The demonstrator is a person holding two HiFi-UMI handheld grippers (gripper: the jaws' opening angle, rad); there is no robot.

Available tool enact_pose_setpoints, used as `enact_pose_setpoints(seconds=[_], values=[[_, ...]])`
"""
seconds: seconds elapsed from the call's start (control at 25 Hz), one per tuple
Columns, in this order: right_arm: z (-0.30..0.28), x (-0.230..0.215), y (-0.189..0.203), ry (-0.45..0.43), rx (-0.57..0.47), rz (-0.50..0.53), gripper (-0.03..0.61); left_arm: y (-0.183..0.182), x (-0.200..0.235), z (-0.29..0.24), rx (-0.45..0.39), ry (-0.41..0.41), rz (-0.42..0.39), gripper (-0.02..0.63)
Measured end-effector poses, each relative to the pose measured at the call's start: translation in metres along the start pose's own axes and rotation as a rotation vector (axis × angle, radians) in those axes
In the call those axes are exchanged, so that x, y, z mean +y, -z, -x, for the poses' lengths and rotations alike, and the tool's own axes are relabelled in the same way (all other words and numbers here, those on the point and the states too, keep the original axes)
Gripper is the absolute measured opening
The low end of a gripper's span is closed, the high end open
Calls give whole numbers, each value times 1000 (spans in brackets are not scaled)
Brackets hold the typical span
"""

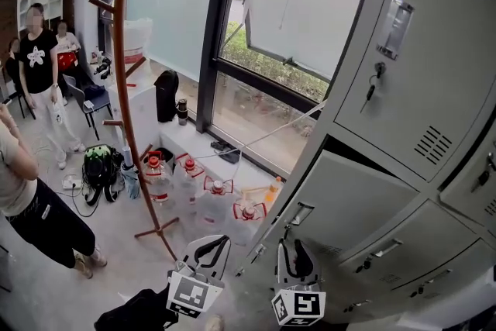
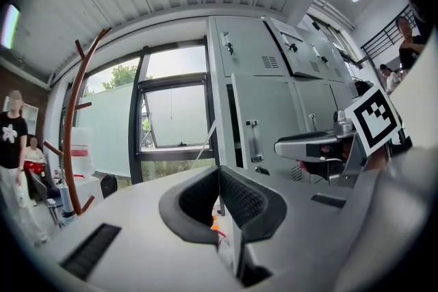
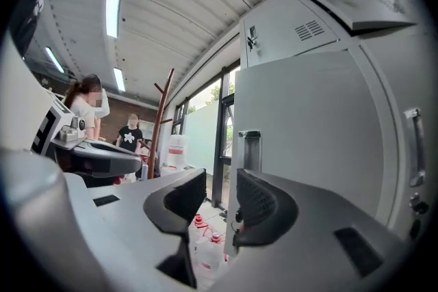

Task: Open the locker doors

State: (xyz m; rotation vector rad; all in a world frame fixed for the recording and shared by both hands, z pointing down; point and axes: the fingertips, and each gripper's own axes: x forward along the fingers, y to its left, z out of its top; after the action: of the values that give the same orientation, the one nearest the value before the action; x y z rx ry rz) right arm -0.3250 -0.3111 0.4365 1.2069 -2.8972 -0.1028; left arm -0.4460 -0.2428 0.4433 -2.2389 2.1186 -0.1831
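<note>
Grey lockers (image 1: 418, 89) fill the right of the head view. One lower door (image 1: 349, 190) stands ajar, its handle (image 1: 299, 213) near its free edge. My right gripper (image 1: 295, 262) is just below that handle. In the right gripper view its jaws stand apart with nothing pressed between them, and the door's edge with its handle (image 3: 250, 147) rises just beyond the gap. My left gripper (image 1: 208, 250) hangs left of the lockers, away from any door. Its pads (image 2: 229, 191) meet at the tips with nothing between them. The ajar door (image 2: 270, 120) shows ahead of it.
A wooden coat stand (image 1: 128, 89) rises left of the grippers. Several large water bottles (image 1: 209, 198) sit on the floor under the window (image 1: 287, 19). A backpack (image 1: 101, 167) lies further left. People (image 1: 35, 66) stand and sit at the far left.
</note>
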Motion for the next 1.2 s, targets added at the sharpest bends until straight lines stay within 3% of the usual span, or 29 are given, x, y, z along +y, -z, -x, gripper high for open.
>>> enact_pose_setpoints(seconds=[0.4,1.2], values=[[-63,-12,9,-14,54,56,234,14,23,-22,37,-53,22,23],[-65,-2,15,-14,72,78,216,23,31,-10,49,-75,42,23]])
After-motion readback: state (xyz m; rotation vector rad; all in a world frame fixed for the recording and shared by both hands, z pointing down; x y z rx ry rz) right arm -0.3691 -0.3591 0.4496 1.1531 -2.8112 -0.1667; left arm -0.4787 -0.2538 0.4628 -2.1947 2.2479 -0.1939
